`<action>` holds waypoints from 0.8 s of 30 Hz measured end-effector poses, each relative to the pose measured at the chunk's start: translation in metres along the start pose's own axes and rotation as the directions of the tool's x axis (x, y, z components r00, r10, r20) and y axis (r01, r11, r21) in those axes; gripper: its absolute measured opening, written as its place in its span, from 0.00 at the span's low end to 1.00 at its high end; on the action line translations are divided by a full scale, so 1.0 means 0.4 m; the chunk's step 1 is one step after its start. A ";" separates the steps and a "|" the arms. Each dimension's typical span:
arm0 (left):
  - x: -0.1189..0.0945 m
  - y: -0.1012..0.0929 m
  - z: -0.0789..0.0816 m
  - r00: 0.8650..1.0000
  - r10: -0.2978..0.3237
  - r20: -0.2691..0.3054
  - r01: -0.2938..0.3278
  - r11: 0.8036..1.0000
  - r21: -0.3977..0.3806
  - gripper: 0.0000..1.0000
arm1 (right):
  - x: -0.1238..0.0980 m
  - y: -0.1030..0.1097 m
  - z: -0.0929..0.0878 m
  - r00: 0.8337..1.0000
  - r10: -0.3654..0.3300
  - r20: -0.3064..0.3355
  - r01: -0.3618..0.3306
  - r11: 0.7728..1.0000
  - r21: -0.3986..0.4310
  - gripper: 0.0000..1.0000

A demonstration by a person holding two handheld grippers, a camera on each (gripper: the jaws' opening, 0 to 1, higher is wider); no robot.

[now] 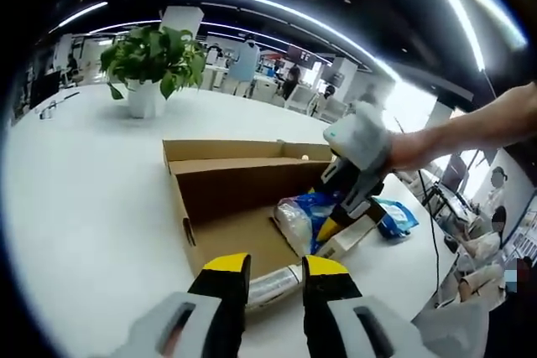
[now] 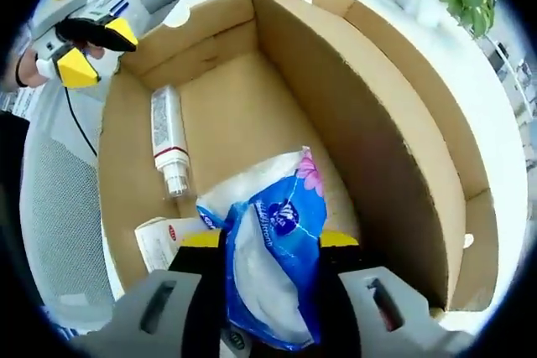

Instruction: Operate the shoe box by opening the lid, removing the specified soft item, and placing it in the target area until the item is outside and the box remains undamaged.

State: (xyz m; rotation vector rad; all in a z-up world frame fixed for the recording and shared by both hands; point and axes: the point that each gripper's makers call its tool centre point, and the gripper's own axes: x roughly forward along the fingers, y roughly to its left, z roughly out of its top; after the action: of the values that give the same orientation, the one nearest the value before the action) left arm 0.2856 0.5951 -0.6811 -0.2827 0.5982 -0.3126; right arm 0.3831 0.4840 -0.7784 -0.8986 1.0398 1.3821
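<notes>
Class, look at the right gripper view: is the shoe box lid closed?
No. The shoe box lies open, lid folded back, and the right gripper grips the blue-and-white soft pack inside it.

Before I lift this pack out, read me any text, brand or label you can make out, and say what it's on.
None can be read.
Blue and white soft pack held in the right gripper: round blue logo with script, too blurred to read.
White tube in the shoe box: small print, too small.
White carton by the pack: red mark, illegible.

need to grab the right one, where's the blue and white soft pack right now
In the right gripper view the soft pack sits between the right gripper jaws, inside the open shoe box, beside a white tube.
</notes>
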 end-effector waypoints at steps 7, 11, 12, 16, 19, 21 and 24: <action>-0.011 0.007 0.005 1.000 0.006 0.008 -0.006 1.000 -0.003 0.24 | -0.030 -0.013 0.012 0.998 -0.058 0.039 0.058 0.998 0.015 0.24; -0.011 0.006 0.006 1.000 0.006 0.010 -0.006 1.000 0.000 0.24 | -0.047 -0.012 0.021 0.994 -0.084 0.066 0.082 0.996 0.037 0.18; -0.012 0.004 0.006 1.000 0.005 0.009 -0.005 1.000 -0.002 0.24 | -0.052 -0.017 0.029 0.992 -0.095 0.086 0.091 0.995 0.049 0.10; -0.013 -0.002 0.004 1.000 0.004 0.012 -0.004 1.000 -0.003 0.24 | -0.068 -0.038 0.037 0.986 -0.127 0.109 0.122 0.991 0.048 0.00; -0.015 -0.010 0.000 1.000 -0.002 0.008 0.002 1.000 -0.008 0.24 | -0.068 -0.026 0.038 0.986 -0.130 0.106 0.125 0.991 0.051 0.00; -0.022 -0.016 0.004 1.000 -0.001 0.013 0.001 1.000 -0.004 0.24 | -0.076 -0.021 0.044 0.983 -0.140 0.116 0.134 0.989 0.057 0.00; -0.026 -0.017 0.006 1.000 -0.001 0.015 0.001 1.000 -0.005 0.24 | -0.090 -0.023 0.054 0.978 -0.160 0.136 0.149 0.985 0.085 0.00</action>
State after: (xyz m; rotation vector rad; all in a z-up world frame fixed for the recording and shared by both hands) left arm 0.2775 0.5930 -0.6715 -0.2900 0.5842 -0.3102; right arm 0.3960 0.4926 -0.7386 -0.7967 0.8878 1.2501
